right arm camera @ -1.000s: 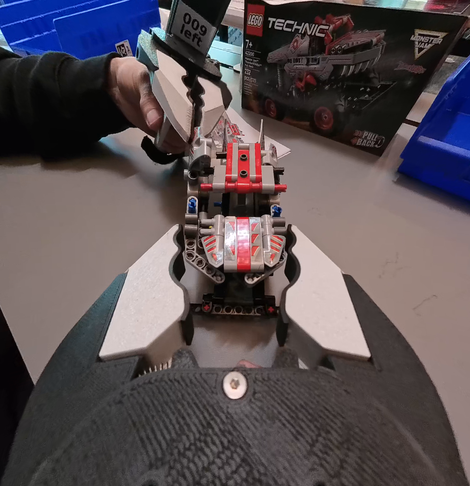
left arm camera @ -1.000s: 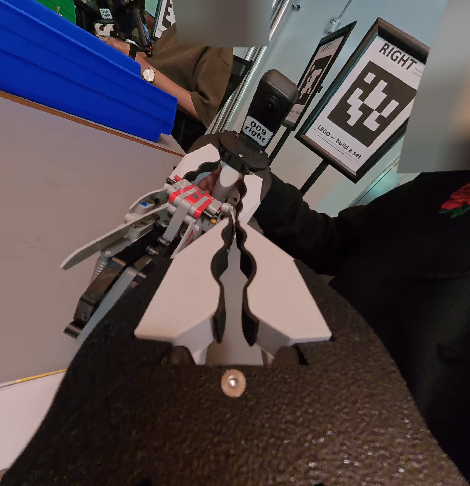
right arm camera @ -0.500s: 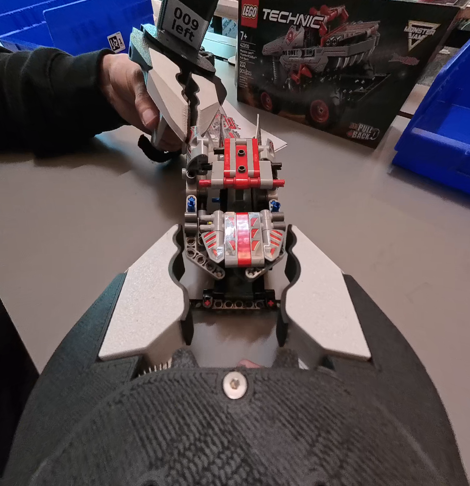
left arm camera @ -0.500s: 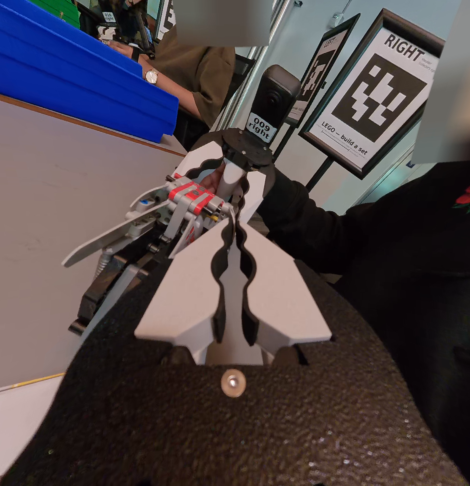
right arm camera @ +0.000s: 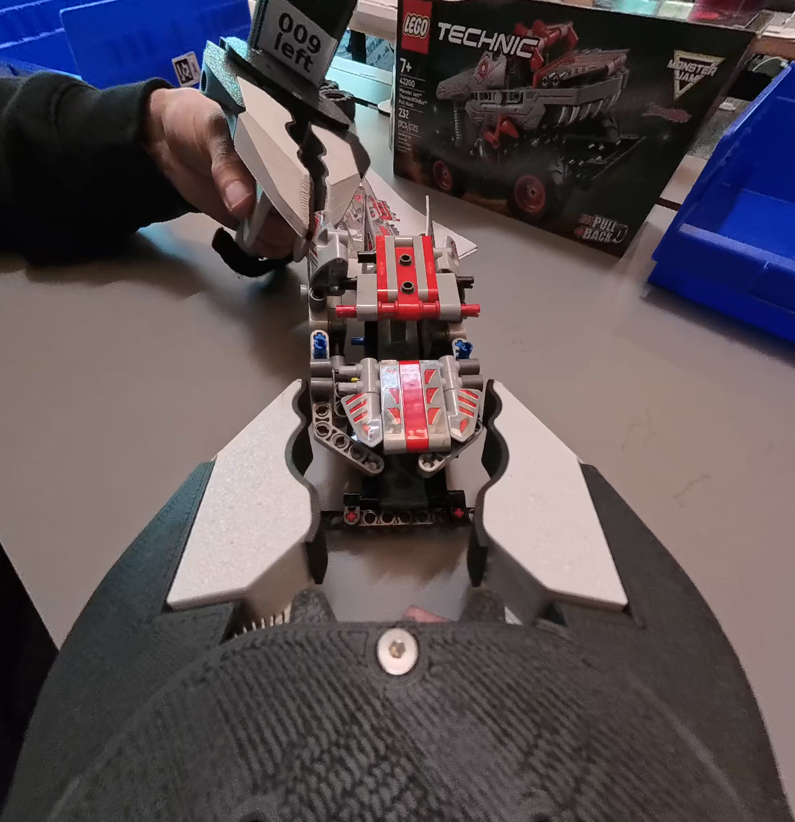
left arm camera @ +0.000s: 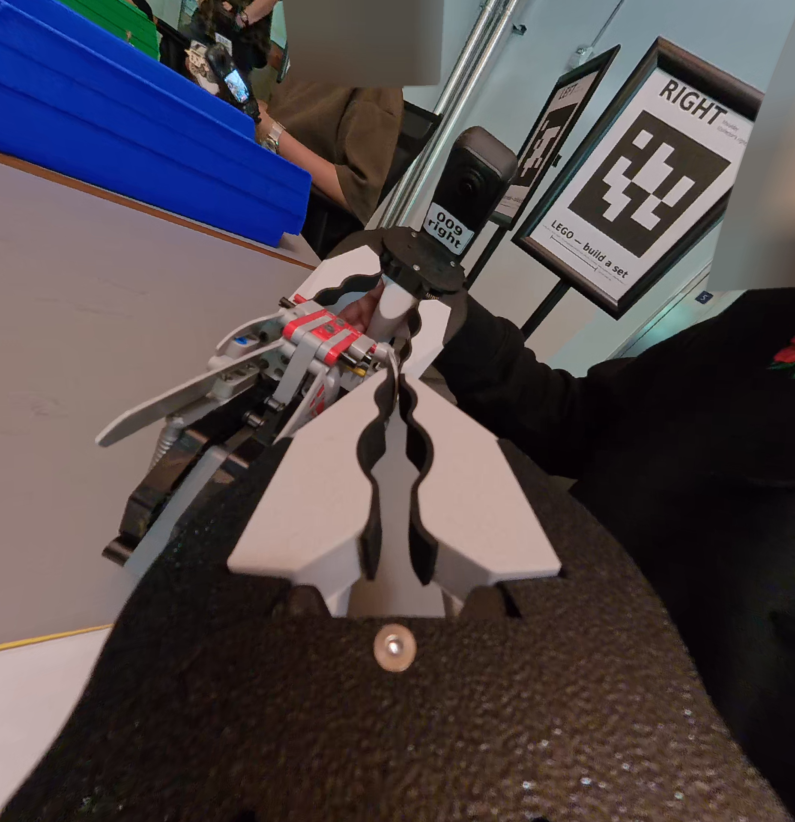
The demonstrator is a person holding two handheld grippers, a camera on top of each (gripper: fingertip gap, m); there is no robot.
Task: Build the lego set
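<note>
Set box (right arm camera: 560, 111) only in right view

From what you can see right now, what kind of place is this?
It looks like an indoor workstation set up for recorded building sessions, not a home. Framed marker signs on stands sit beside the grey table, blue storage bins line it, and another person works at a neighbouring spot.

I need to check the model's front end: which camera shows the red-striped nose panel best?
The right wrist view: the nose panel faces the camera between the right hand-held gripper's fingers. In the left wrist view, the lego model appears from behind, so the nose is hidden.
</note>
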